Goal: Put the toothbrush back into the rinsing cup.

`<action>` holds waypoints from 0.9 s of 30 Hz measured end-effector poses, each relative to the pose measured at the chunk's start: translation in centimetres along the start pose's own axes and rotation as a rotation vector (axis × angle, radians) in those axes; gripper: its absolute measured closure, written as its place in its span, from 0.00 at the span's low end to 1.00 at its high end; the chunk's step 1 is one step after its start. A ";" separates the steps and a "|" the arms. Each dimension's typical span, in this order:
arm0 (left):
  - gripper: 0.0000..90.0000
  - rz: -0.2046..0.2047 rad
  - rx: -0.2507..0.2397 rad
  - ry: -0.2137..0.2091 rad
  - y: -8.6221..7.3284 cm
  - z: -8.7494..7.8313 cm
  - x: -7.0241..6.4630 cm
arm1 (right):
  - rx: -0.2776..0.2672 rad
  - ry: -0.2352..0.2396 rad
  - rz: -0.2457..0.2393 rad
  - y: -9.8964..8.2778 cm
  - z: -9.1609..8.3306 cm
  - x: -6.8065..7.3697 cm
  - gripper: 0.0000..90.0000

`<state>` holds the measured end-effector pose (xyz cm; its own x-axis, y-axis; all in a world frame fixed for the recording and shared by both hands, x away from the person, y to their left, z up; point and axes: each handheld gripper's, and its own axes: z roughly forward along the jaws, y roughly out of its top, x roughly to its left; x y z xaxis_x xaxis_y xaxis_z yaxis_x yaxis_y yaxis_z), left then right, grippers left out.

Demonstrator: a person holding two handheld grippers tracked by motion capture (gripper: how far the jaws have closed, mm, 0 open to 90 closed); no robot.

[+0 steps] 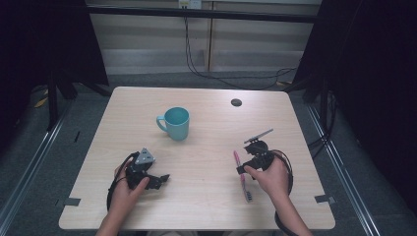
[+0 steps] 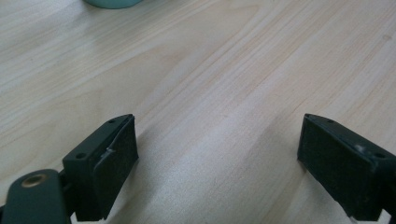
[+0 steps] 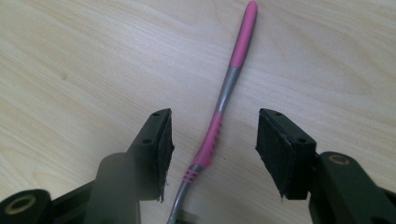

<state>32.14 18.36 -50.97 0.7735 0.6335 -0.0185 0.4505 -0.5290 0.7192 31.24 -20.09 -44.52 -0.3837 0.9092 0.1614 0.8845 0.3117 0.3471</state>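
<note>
Right gripper straddling the toothbrush, pads not yet touching.

Brush lies flat on the table, long axis running away btw the jaws, nearer the left pad. Left gripper gapes over bare wood. Mug farther back; brush contact prob. none.

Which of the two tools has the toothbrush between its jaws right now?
The right tool: the pink and grey toothbrush lies between its open jaws, not yet pinched. The left tool has bare table between its jaws.
</note>
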 end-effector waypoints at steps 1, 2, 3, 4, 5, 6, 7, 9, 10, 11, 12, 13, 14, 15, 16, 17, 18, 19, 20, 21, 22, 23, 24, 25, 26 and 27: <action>0.13 -0.001 0.000 0.000 0.0 0.0 0.0 | 0.007 -0.004 0.006 0.0 0.1 0.1 0.51; 0.13 -0.001 0.000 0.000 0.0 0.0 0.0 | 0.008 -0.004 0.006 0.1 0.1 0.2 0.52; 0.13 0.000 0.000 0.000 0.0 0.0 0.0 | 0.009 0.001 0.017 0.1 0.2 0.3 0.53; 0.13 0.000 0.000 0.001 0.0 0.0 0.0 | 0.008 0.000 0.016 0.1 0.2 0.3 0.54; 0.13 0.000 0.000 0.001 0.0 0.0 0.0 | 0.010 0.002 0.015 0.1 0.3 0.3 0.54; 0.13 0.001 0.000 0.001 0.0 0.0 0.0 | 0.014 0.002 0.018 0.0 0.3 0.3 0.54; 0.13 0.001 0.000 0.001 0.0 0.0 0.0 | 0.012 0.001 0.016 0.0 0.4 0.3 0.55; 0.13 0.000 -0.001 -0.001 0.0 0.0 0.0 | 0.016 0.007 0.021 0.0 0.4 0.3 0.56; 0.13 0.000 0.000 -0.001 0.0 0.0 0.0 | 0.018 0.006 0.026 0.0 0.5 0.3 0.58; 0.13 0.000 0.000 -0.001 0.0 0.0 0.0 | 0.020 0.010 0.027 -0.1 0.6 0.3 0.59; 0.13 -0.001 -0.001 -0.001 0.0 0.0 0.0 | 0.022 0.008 0.030 -0.1 0.6 0.4 0.60; 0.13 -0.001 -0.001 -0.001 0.0 0.0 0.0 | 0.025 0.007 0.025 -0.1 0.7 0.4 0.61; 0.13 -0.001 -0.001 -0.001 0.0 0.0 0.0 | 0.028 0.009 0.022 -0.1 0.8 0.5 0.62; 0.13 -0.001 0.000 -0.001 0.0 0.0 0.0 | 0.032 0.009 0.022 -0.1 0.9 0.6 0.63; 0.13 -0.001 0.000 -0.001 0.0 0.0 0.0 | 0.032 0.009 0.022 -0.1 0.9 0.6 0.63; 0.13 -0.001 0.000 0.001 0.0 0.0 0.0 | 0.041 0.006 0.022 -0.2 1.2 0.6 0.66; 0.13 0.001 0.000 0.001 0.0 0.0 0.0 | 0.044 0.007 0.022 -0.2 1.3 0.6 0.67; 0.13 0.000 0.000 0.001 0.0 0.0 0.0 | 0.052 0.005 0.025 -0.2 1.4 0.6 0.68; 0.13 0.000 0.000 0.001 0.0 0.0 0.0 | 0.056 0.006 0.027 -0.2 1.5 0.6 0.68; 0.13 0.000 0.000 0.000 0.0 0.0 0.0 | 0.062 0.001 0.032 -0.2 1.7 0.6 0.69; 0.13 0.001 0.000 0.001 0.0 0.0 0.0 | 0.063 -0.003 0.035 -0.2 1.7 0.6 0.70; 0.13 0.000 0.000 0.000 0.0 0.0 0.0 | 0.065 -0.001 0.036 -0.2 1.8 0.5 0.71; 0.13 0.000 0.000 0.000 0.0 0.0 0.0 | 0.070 -0.001 0.043 -0.2 1.9 0.5 0.71; 0.13 0.000 0.000 0.000 0.0 0.0 0.0 | 0.074 -0.002 0.045 -0.3 2.0 0.5 0.73; 0.13 0.001 0.001 0.000 0.0 0.0 0.0 | 0.075 -0.006 0.046 -0.3 2.1 0.4 0.73; 0.13 0.001 0.000 0.000 0.0 0.0 0.0 | 0.076 -0.004 0.048 -0.3 2.2 0.4 0.74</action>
<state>32.15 18.36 -50.97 0.7741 0.6329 -0.0175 0.4497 -0.5301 0.7189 31.39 -19.24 -46.56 -0.3397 0.9245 0.1729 0.9194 0.2876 0.2683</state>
